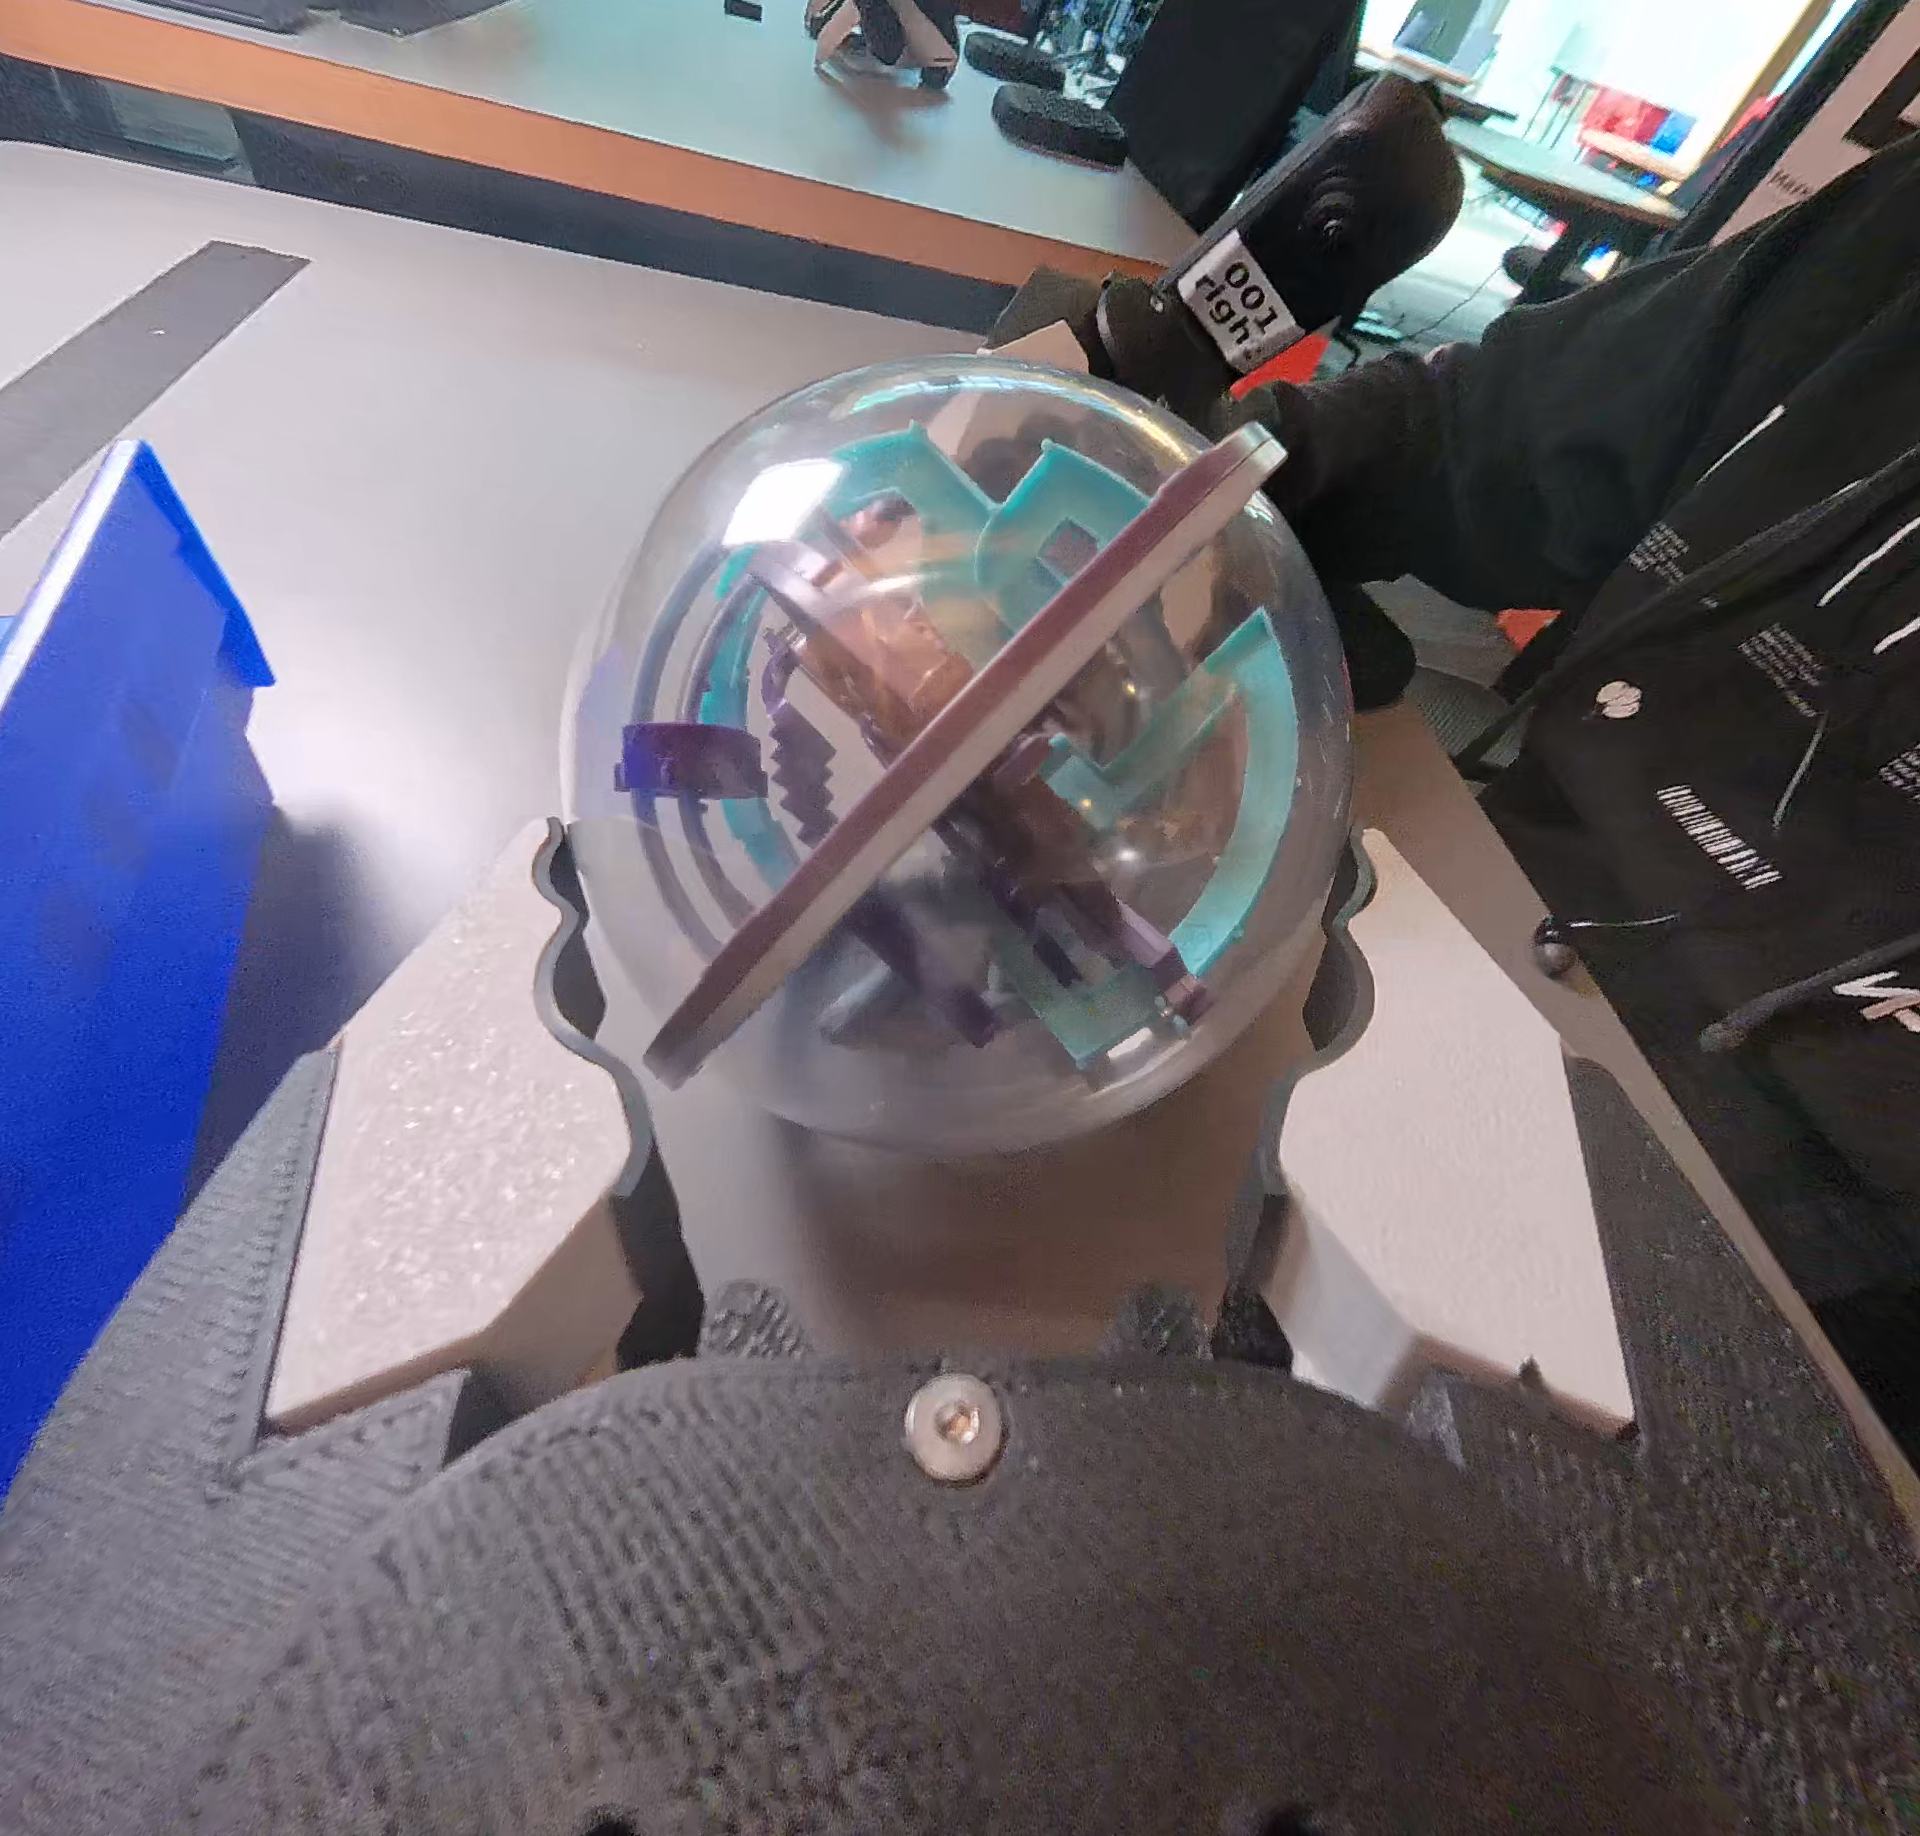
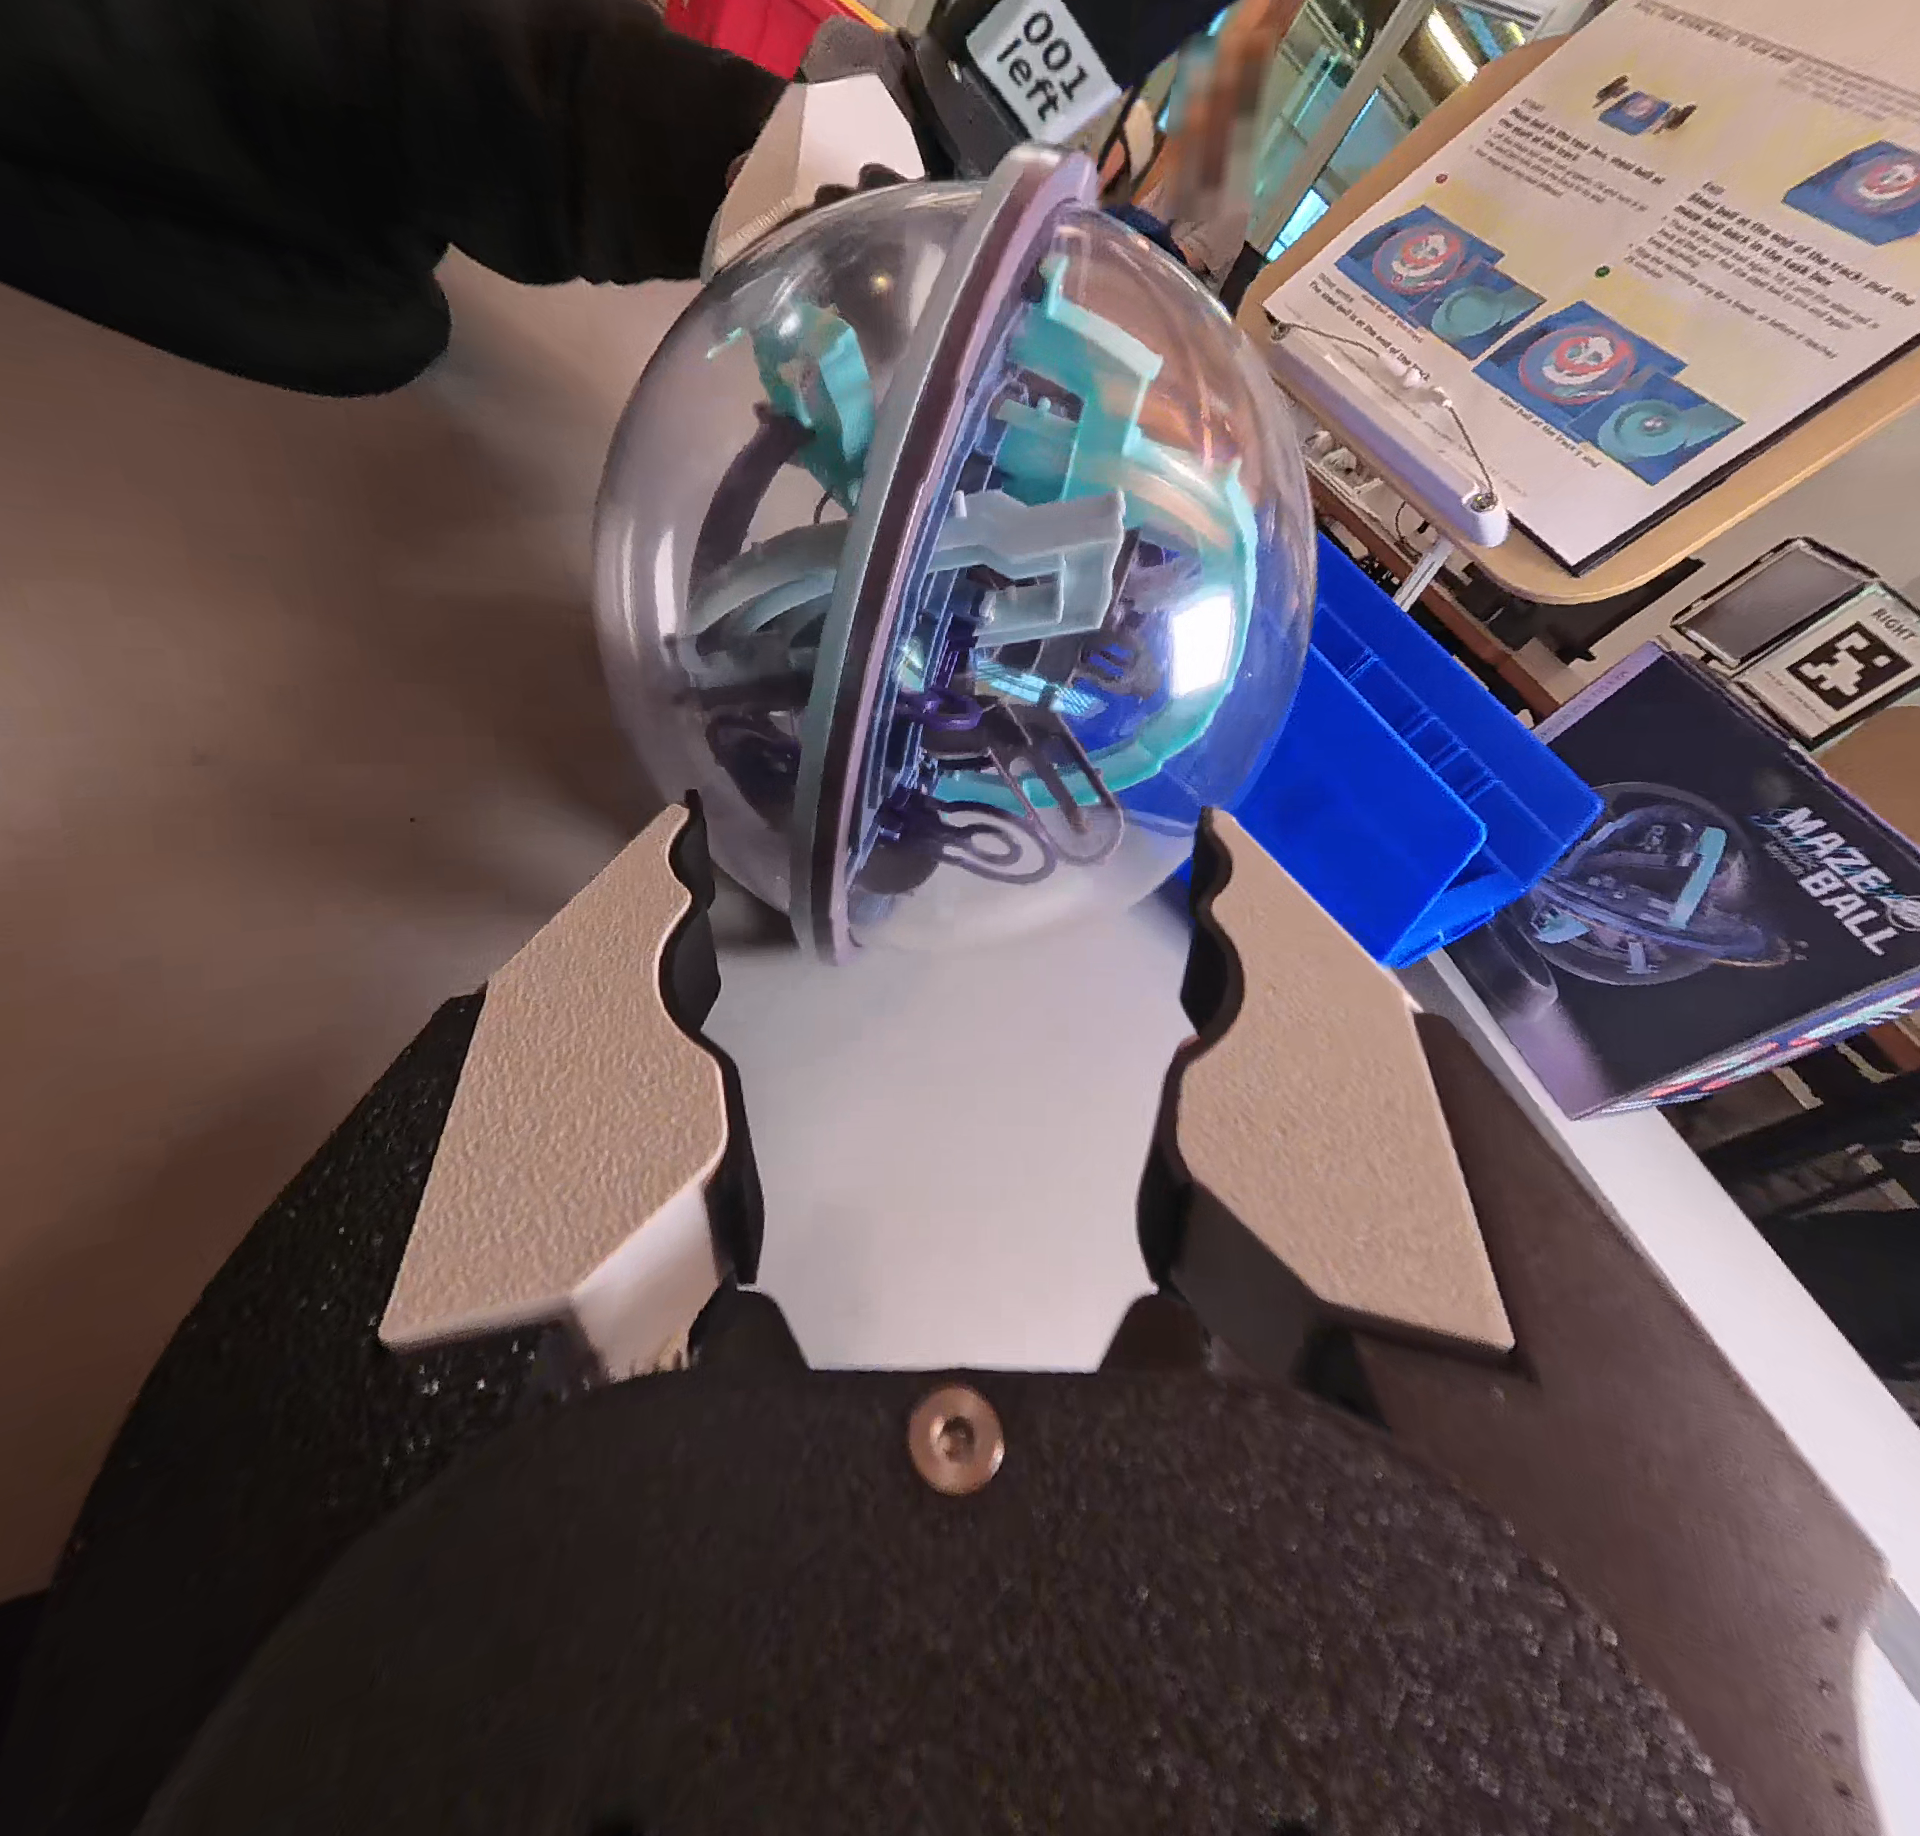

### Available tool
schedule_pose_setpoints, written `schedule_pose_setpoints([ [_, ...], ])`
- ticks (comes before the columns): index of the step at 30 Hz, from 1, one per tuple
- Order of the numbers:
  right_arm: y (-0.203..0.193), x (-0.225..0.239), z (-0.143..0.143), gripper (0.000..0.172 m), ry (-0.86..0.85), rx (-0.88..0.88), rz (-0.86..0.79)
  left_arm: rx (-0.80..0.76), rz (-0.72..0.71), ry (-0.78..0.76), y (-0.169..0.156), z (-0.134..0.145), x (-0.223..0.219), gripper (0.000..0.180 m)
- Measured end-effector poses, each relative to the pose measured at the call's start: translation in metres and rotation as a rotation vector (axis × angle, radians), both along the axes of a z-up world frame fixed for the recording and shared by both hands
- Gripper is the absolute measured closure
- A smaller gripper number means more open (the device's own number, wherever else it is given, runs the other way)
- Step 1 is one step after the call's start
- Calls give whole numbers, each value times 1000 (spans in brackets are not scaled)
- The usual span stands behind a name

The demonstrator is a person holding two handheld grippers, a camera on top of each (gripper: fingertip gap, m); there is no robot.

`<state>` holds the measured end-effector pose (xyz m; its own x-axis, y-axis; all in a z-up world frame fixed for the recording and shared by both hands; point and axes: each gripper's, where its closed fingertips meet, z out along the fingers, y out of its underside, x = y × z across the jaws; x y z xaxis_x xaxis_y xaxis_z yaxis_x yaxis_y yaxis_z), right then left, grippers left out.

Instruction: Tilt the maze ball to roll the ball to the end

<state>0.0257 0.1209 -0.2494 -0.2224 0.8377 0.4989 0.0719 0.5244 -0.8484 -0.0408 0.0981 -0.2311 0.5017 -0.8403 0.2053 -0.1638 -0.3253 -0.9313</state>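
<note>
A pale grey tabletop (image 1: 343, 498) fills a workshop, with another desk and clutter behind. Nearest in the left wrist view, the left gripper (image 1: 951, 851) has its 2 jaws spread wide and pressed against opposite sides of the maze ball (image 1: 956, 747), a clear sphere with teal and purple tracks and a grey rim tilted diagonally. In the right wrist view, the right gripper (image 2: 945, 830) points at the ball from the opposite side, its jaws parted, its fingertips (image 2: 681, 851) just at the sphere's lower curve; contact cannot be told. A black-gloved hand (image 1: 1340, 207) grips the right tool's handle beyond the ball. A blue bin (image 2: 1455, 768) sits behind, near a boxed package (image 2: 1745, 882) and an instruction sheet (image 2: 1662, 228).
</note>
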Motion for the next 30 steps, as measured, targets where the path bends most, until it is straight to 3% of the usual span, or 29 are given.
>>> schedule_pose_setpoints([
  [6, 8, 1, -12, 114, -41, 65, -36, 65, 92, 97, -6, -4, -11, 46],
  [10, 10, 3, -14, 162, -25, 139, -41, 78, 142, 71, -7, -5, -17, 48],
  [11, 10, 2, -14, 165, -18, 152, -45, 93, 149, 77, -7, -6, -18, 48],
  [23, -8, 7, 4, 163, 82, 241, 10, 368, 206, 351, -36, -21, -20, 54],
  [30, -13, 9, 7, 163, 101, 241, 34, 438, 259, 417, -41, -27, -33, 76],
])
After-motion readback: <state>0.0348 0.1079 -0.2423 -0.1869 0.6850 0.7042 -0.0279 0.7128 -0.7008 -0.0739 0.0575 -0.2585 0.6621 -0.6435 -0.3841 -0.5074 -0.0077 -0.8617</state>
